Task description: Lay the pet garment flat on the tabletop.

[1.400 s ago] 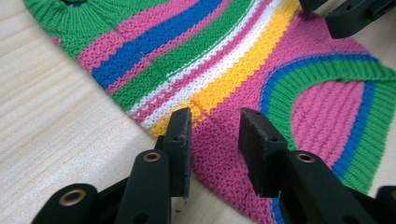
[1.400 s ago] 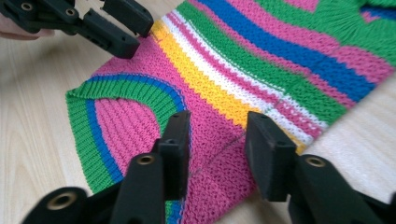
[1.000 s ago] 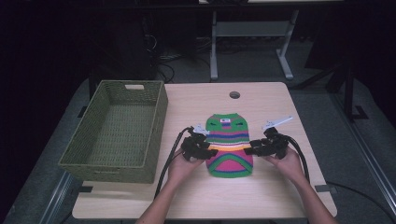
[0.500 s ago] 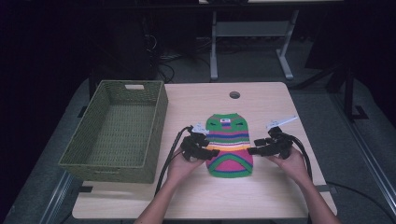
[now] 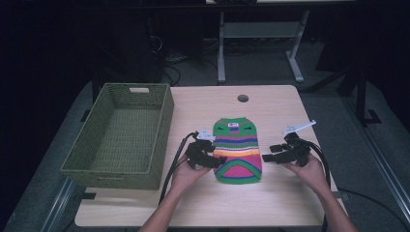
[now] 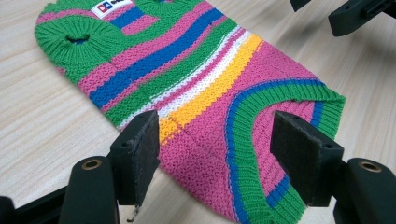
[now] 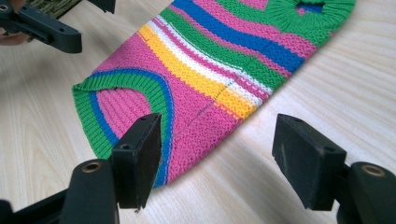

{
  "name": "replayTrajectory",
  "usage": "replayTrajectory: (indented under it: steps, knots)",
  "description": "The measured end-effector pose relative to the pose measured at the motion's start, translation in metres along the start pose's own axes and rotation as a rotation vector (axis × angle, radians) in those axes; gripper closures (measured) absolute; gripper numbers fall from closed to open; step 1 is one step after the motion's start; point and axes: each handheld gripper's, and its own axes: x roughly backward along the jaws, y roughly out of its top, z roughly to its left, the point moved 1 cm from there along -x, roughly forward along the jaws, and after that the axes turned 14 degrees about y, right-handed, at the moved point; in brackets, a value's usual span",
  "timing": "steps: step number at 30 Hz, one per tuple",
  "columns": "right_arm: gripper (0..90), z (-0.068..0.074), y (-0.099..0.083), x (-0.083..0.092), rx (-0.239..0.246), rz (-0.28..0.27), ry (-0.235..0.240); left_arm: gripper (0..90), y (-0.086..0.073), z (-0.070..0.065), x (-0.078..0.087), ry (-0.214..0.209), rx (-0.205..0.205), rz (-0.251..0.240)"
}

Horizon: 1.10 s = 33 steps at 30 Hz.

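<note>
Striped knit sweater (image 5: pixel 238 152) lies flat on the desk (image 5: pixel 270 104).
Your left gripper (image 5: pixel 218 162) and right gripper (image 5: pixel 267 153) flank it, jaws just opened, gripping nothing.

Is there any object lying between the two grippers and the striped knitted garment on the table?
Nothing visible does. The striped knitted garment lies flat on the wooden table, with the open left gripper at its edge and the open right gripper just beside it.

Ribbed knit sweater (image 5: pixel 238 152), matt wooden table (image 5: pixel 270 111)
</note>
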Motion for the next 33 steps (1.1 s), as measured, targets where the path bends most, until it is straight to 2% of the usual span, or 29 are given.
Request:
replayTrajectory:
  steps: [5,9,10,12,24,33]
  knots:
    - [32.6,0.001,-0.004,0.005,0.006,0.001,-0.007,32.4,-0.002,0.001,0.002,0.005,-0.013,0.020]
    - [32.4,-0.002,-0.011,0.008,-0.005,-0.002,-0.014,32.3,-0.004,0.003,0.005,0.007,-0.012,0.013]
    - [32.4,-0.002,-0.012,0.008,-0.013,-0.003,-0.011,32.0,-0.005,0.002,0.006,0.008,-0.001,0.006]
    - [32.3,-0.002,-0.015,0.010,-0.010,-0.005,-0.012,31.6,-0.005,0.002,0.007,0.008,-0.011,0.014]
    - [30.8,0.008,-0.023,0.020,-0.003,-0.007,-0.009,28.8,-0.011,-0.003,0.015,0.006,-0.023,0.003]
    - [29.4,0.008,-0.034,0.026,-0.014,-0.007,-0.016,27.5,-0.019,-0.003,0.018,0.009,-0.021,0.006]
